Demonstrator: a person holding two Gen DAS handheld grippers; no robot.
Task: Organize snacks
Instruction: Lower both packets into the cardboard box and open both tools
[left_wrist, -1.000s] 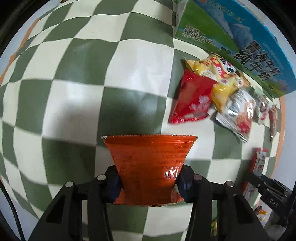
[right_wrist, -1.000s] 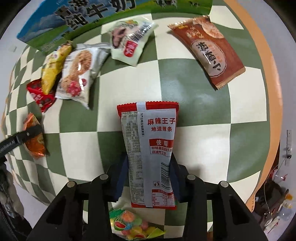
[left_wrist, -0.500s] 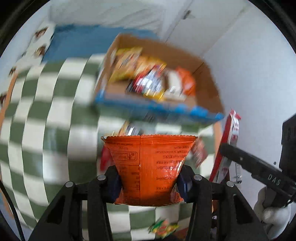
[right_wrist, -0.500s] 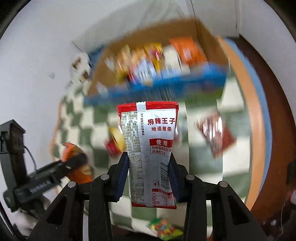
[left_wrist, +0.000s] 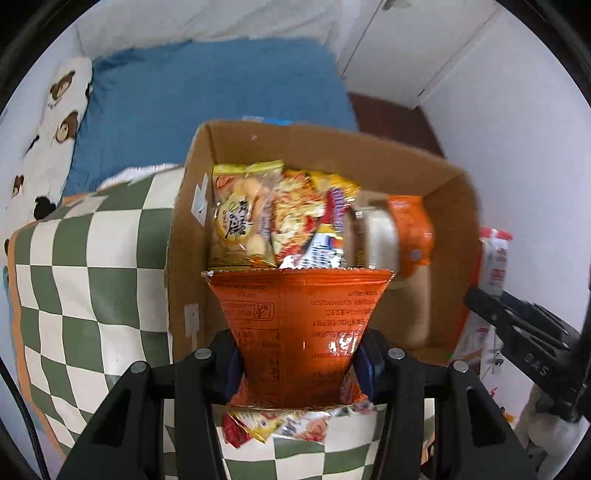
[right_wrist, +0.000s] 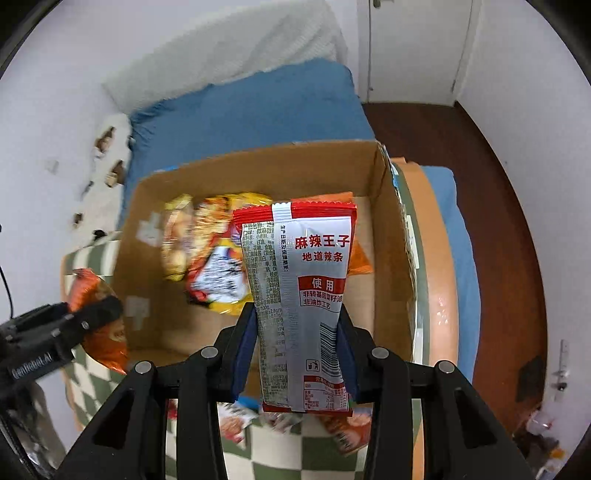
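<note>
The left tongs (left_wrist: 299, 363) are clamped on the lower part of an orange foil packet (left_wrist: 297, 325), and the right tongs (right_wrist: 297, 354) are pressed shut on a silver-and-red sachet (right_wrist: 301, 295). A second earlier both pairs of tongs were held low over the checked cloth (left_wrist: 85, 280), among the loose snacks; now they are raised and carried to the open cardboard box (left_wrist: 332, 147), which is seen from above in both views. The two pick-ups are therefore judged complete, and only the drop into the box is left for these two items. Each packet is held above the near part of the box, not yet inside it.

The orange packet is crinkled, glossy film with a serrated top seal, flared wide above the pinch. The sachet is flat, narrow and stiff-looking, with a matte silver face, printed red panels and a crimped red top edge. The box is plain brown corrugated board with taped inner walls, and it is partly filled with soft, shiny snack bags (left_wrist: 280, 214) leaned against its left side. A few more wrappers (right_wrist: 236, 421) are left on the cloth, just below the tongs.
</note>
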